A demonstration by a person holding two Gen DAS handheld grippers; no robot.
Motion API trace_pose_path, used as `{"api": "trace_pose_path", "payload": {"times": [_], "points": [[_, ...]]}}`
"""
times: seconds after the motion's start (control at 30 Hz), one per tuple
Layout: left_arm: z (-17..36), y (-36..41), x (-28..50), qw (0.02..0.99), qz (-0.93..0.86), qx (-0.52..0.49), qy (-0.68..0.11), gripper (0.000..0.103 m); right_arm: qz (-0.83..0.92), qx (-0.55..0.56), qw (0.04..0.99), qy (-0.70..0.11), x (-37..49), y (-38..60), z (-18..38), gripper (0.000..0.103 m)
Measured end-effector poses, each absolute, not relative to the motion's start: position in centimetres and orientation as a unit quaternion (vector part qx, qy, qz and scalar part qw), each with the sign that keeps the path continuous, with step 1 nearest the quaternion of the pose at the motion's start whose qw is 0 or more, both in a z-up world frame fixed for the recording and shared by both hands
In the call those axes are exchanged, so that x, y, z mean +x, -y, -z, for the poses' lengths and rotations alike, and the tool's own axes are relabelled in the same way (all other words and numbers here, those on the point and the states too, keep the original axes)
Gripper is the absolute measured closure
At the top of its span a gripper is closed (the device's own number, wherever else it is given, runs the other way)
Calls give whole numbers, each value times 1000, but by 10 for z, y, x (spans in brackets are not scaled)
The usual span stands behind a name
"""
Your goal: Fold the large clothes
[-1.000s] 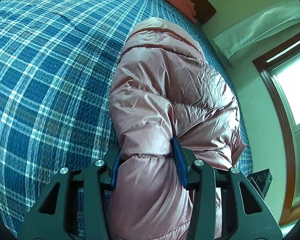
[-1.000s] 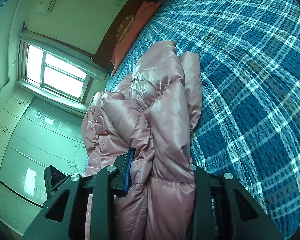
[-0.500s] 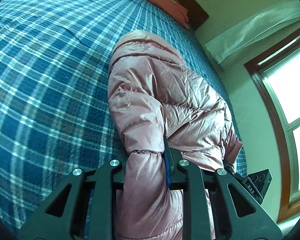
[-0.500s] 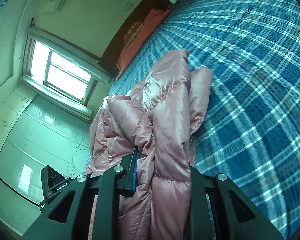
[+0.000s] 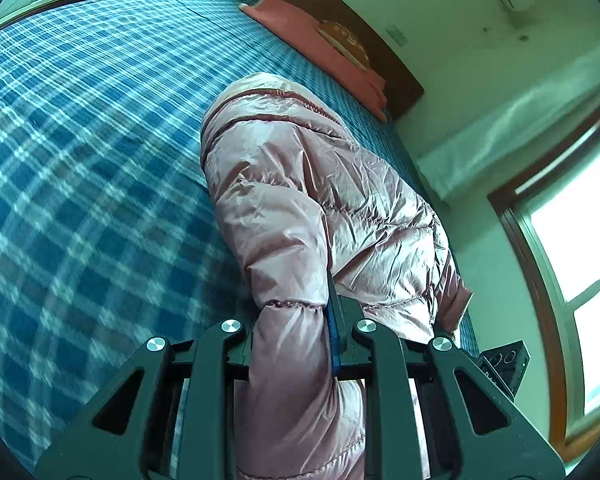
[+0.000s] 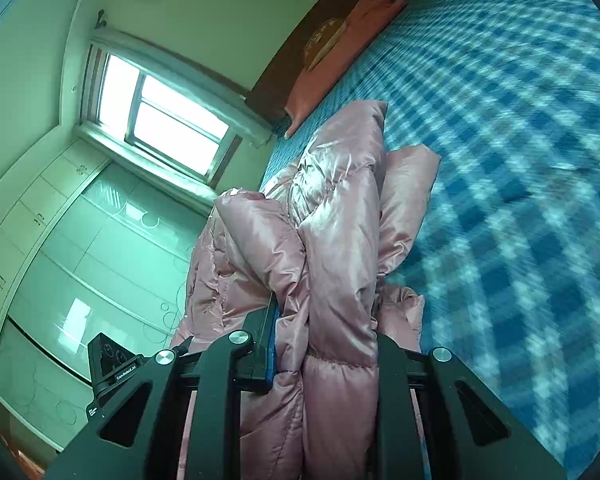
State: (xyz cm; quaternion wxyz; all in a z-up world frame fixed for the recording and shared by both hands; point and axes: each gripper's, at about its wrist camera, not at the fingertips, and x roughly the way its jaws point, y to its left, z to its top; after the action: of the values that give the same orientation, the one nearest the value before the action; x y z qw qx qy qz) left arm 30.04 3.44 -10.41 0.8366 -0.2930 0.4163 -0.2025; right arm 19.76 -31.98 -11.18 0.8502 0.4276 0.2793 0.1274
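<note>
A shiny pink puffer jacket (image 5: 312,184) lies bunched lengthwise on a bed with a blue plaid cover (image 5: 80,152). My left gripper (image 5: 292,320) is shut on a padded fold at the jacket's near end; the blue pad (image 5: 333,336) presses the fabric from the right. In the right wrist view the same jacket (image 6: 336,208) rises in thick folds from my right gripper (image 6: 324,340), which is shut on a quilted bundle of it, lifted off the cover (image 6: 520,160). A sleeve (image 6: 408,196) hangs to the right of the bundle.
An orange-pink pillow (image 5: 316,44) lies against a dark wooden headboard (image 5: 380,52) at the far end. A window (image 6: 160,120) and pale glass wardrobe doors (image 6: 92,256) stand beside the bed. The other gripper's black body (image 5: 504,364) shows at the lower right, and again (image 6: 110,364) at the lower left.
Both grippers closed on the jacket's near end, then rose and swung; the views now tilt up to show more wall, headboard and window. The jacket's near part has lifted with them.
</note>
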Motion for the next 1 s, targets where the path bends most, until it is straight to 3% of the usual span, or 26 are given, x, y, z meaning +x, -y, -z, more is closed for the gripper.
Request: {"api": "trace_pose_path", "payload": {"times": [0.27,0.63,0.73,0.83,0.87,1.0], "points": [[136,-59,346,826,175,-301,-444,82,-128,414,840,-327,259,296,131,84],[151,-64,351,824,169,-299,-451,80,-124,414,828,-357,271,289,149,82],[148,-66,349,826,166,-300,-448,71,-116,406,830,-363,268,287,145,71],[145,-76,339,820,154,-328,-443,41,-107,397,835,-367,267,292,139,45],[144,-79,334,818,155,-336,-440,38,-105,397,835,-366,262,293,137,36],[140,-84,310,810,169,-345,-444,33,-105,408,832,-361,233,298,132,34]]}}
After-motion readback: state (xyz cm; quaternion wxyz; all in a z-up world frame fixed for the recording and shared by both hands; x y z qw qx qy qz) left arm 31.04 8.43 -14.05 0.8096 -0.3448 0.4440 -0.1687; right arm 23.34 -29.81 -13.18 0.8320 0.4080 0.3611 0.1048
